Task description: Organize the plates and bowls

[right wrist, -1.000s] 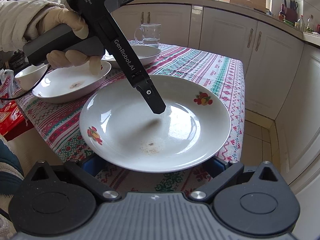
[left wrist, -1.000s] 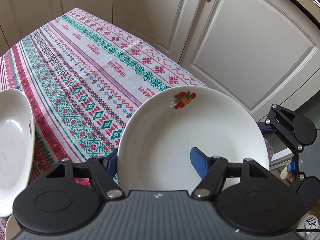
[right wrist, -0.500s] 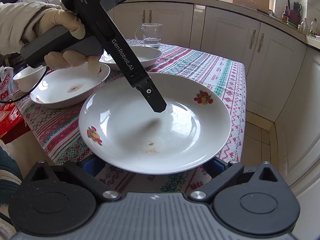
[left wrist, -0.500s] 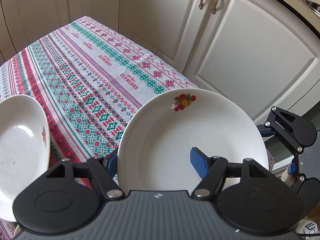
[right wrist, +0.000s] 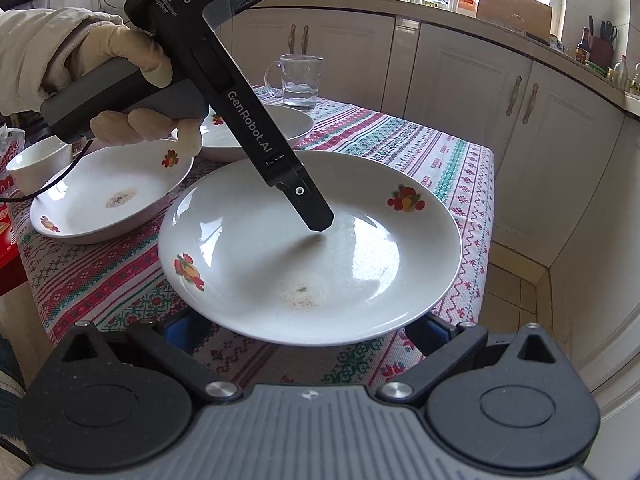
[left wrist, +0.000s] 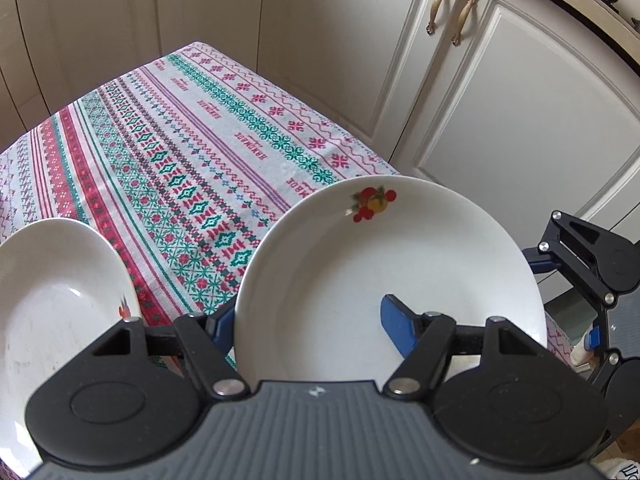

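Observation:
A white deep plate with fruit decals [left wrist: 384, 264] [right wrist: 312, 248] hangs above the table's near corner. My left gripper [left wrist: 308, 320] is shut on its rim, one blue finger [left wrist: 394, 320] inside the plate and one under it. In the right wrist view the left gripper's finger [right wrist: 308, 204] reaches into the plate. My right gripper [right wrist: 308, 328] sits below the plate's near edge with its jaws wide apart. A second fruit-decal plate [right wrist: 112, 196] [left wrist: 48, 312] lies on the table to the left.
The table carries a patterned red, green and white cloth [left wrist: 192, 152] [right wrist: 420, 152]. A third plate [right wrist: 280, 128], a glass mug of water [right wrist: 300, 80] and a small white bowl [right wrist: 36, 160] stand farther back. Cream cabinets [left wrist: 500, 100] surround the table.
The held plate has risen and moved left toward the second plate. The left gripper's grip on it is unchanged. The right gripper stays open beneath it.

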Motion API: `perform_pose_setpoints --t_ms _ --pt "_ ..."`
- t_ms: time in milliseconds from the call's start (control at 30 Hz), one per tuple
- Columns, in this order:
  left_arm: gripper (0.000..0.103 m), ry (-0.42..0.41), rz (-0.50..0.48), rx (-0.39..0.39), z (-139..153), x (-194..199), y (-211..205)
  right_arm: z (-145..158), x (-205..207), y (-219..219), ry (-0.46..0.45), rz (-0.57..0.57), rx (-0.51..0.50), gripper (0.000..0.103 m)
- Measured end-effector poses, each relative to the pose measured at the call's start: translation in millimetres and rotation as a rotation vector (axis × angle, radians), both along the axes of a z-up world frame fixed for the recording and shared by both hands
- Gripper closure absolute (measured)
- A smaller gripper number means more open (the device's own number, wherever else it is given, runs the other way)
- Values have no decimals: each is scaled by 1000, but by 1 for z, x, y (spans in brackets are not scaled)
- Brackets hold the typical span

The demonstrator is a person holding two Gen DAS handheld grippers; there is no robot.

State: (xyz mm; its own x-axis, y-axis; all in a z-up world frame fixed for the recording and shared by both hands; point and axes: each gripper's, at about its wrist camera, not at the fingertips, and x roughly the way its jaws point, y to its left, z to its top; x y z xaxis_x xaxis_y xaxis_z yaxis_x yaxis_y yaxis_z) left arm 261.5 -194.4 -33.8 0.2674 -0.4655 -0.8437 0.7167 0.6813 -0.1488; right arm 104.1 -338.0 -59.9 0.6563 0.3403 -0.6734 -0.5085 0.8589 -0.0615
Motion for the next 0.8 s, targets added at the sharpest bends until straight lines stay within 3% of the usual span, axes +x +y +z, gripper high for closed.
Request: perform_pose_setpoints --t_ms 800 --pt "32 -31 8 -1 -9 21 -10 -11 28 -9 28 -31 8 0"
